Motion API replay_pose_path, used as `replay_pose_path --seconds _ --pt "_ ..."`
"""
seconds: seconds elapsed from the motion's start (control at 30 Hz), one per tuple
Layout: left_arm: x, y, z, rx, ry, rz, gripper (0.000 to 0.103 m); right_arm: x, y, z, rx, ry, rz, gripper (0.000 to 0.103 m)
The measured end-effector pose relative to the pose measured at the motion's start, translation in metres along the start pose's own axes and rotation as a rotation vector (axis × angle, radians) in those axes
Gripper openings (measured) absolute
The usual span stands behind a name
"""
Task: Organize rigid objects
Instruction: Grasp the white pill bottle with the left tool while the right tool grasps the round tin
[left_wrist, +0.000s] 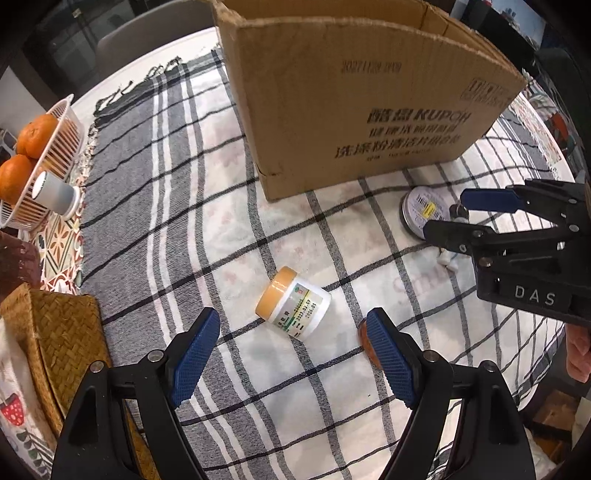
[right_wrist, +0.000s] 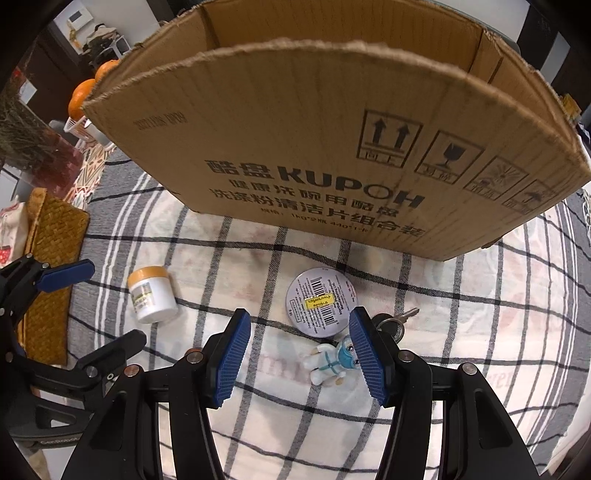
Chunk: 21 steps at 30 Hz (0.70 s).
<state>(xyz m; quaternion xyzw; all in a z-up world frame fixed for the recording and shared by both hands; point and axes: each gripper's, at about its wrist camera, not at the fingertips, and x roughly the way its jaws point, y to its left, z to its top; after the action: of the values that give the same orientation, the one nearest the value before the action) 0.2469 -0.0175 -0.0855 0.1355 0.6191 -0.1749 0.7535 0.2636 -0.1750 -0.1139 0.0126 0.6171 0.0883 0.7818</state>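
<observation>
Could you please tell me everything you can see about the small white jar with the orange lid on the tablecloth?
The small white jar looks like plastic, with an orange-yellow screw lid and a printed label of green and yellow stripes and dates. It lies on its side on the checked tablecloth, lid towards the cardboard box. Its lid is on. Nothing touches it but the cloth; the left gripper hovers open over it, pads apart on either side.

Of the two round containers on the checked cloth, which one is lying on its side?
The white jar with the orange lid lies on its side; the flat round tin lies flat, barcode label up.
</observation>
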Motion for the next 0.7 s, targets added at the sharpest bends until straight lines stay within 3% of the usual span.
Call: replay_pose_path --seconds 0.5,0.7 --pt "0.026 -0.002 0.006 0.063 0.059 0.015 0.081 0.023 -0.001 0.005 0.013 0.027 -0.019 0.057" --pt "0.038 -0.001 0.009 0.064 0.070 0.007 0.074 0.031 -0.002 0.008 0.022 0.034 -0.027 0.057"
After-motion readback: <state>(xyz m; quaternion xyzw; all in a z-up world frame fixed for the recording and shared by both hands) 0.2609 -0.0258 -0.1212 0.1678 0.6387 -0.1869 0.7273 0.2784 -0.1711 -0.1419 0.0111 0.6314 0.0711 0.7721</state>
